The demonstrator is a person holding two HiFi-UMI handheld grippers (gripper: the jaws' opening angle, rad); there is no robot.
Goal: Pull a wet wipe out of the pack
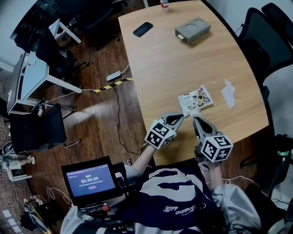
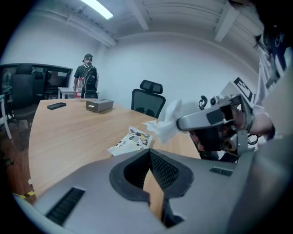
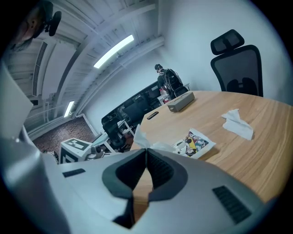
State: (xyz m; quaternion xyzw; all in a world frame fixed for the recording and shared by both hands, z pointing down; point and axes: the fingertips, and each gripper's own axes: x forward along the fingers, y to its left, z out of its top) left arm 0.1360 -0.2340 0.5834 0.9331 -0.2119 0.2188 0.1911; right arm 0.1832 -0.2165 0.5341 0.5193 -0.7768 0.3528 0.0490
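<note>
The wet wipe pack [image 1: 196, 99], printed with cartoon figures, lies flat on the wooden table [image 1: 160, 68] near its front edge. My right gripper [image 1: 195, 117] is shut on a white wipe [image 1: 194, 112], whose crumpled end sticks out past the jaw tips in the right gripper view, wipe [image 3: 139, 137]. In the left gripper view that wipe [image 2: 167, 123] hangs above the table, beside the pack [image 2: 131, 140] and apparently apart from it. My left gripper [image 1: 182, 117] hovers just left of the right one, its jaws shut with nothing between them, left gripper [image 2: 149, 152].
A loose crumpled wipe [image 1: 228, 93] lies right of the pack. At the table's far end are a grey box [image 1: 192, 30], a black phone [image 1: 143, 29] and a bottle [image 1: 165, 3]. Office chairs [image 1: 263, 32] stand at the right. A person [image 2: 87, 75] stands far off.
</note>
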